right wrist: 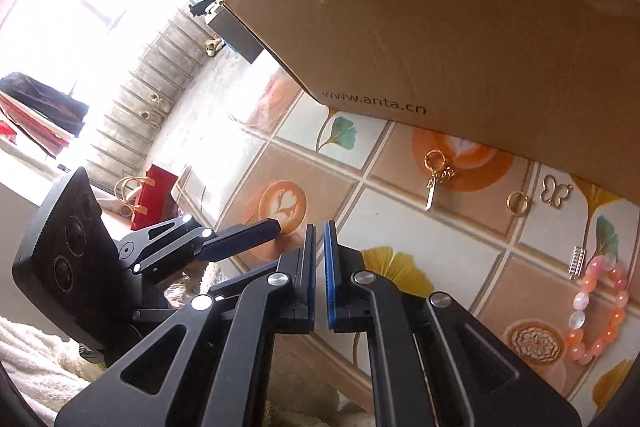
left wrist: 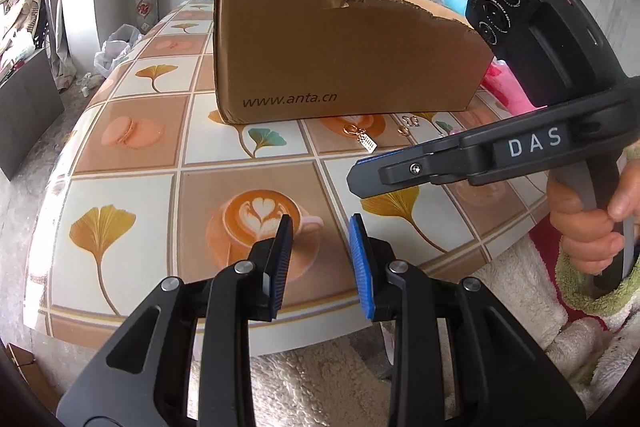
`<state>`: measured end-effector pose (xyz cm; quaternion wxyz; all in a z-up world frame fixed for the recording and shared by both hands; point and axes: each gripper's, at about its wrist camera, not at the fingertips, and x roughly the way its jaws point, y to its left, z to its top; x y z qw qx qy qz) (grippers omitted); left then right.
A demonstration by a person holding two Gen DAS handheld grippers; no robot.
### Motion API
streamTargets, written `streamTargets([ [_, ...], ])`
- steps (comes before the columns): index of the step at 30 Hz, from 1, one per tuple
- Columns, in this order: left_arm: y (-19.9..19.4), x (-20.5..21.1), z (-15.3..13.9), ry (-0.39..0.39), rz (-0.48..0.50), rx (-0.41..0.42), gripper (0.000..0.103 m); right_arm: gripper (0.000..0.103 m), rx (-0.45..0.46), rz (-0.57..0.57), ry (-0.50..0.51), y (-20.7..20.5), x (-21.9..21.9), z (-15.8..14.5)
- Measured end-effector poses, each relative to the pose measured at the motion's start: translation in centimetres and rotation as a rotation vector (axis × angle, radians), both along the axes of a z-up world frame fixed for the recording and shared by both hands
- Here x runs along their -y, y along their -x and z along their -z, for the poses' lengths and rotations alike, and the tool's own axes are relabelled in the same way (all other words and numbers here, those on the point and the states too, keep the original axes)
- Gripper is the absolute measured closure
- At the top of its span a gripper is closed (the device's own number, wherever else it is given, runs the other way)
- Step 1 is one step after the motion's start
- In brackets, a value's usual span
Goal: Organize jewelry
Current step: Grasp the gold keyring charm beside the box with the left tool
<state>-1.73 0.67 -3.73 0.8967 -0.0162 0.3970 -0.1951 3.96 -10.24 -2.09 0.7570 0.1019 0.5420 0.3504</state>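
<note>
Cardboard makes up the torn-edged box [left wrist: 340,47] standing on the table [left wrist: 132,195], whose cloth is printed with ginkgo leaves, macarons and latte cups. Jewelry lies loose on the cloth along the box's near side: a gold ring with a hanging charm [right wrist: 436,173] just in front of the box wall, a plain gold ring [right wrist: 519,203] to its right, and a gold butterfly piece [right wrist: 555,190] beside that, close under the box edge. Farther right, near the table's front, a bracelet [right wrist: 600,311] of pink and orange beads lies flat, with a small silver bar charm [right wrist: 576,262] just beside its upper end. The left gripper [left wrist: 322,227] hovers over the latte print with its blue pads partly apart and nothing between them. The right gripper [right wrist: 320,227] is above the cloth short of the jewelry, its pads clenched almost together on nothing. A hand [left wrist: 588,227] grips the right gripper's handle at the table's near edge.
</note>
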Motion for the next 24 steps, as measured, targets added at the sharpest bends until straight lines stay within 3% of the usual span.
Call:
streamTargets([
  [2, 0.0, 0.4, -0.2, 0.018, 0.007, 0.000, 0.075, 0.096, 0.017, 0.041, 0.002, 0.1, 0.8, -0.3],
  [6, -1.1, 1.8, -0.9, 0.081, 0.030, 0.014, 0.075, 0.078, 0.070, 0.161, 0.000, 0.5, 3.6, -1.5],
  [10, -2.8, 4.2, -0.9, 0.096, 0.048, 0.024, 0.075, 0.078, 0.116, 0.251, 0.024, 1.0, 5.9, -2.5],
  [17, -5.3, 7.9, 0.3, -0.061, 0.033, 0.027, 0.077, 0.077, 0.151, 0.313, 0.037, 2.0, 8.5, -3.1],
  [24, -6.7, 8.9, 0.3, -0.192, -0.008, 0.062, 0.100, 0.077, 0.153, 0.333, 0.013, 1.6, 9.7, -2.4],
])
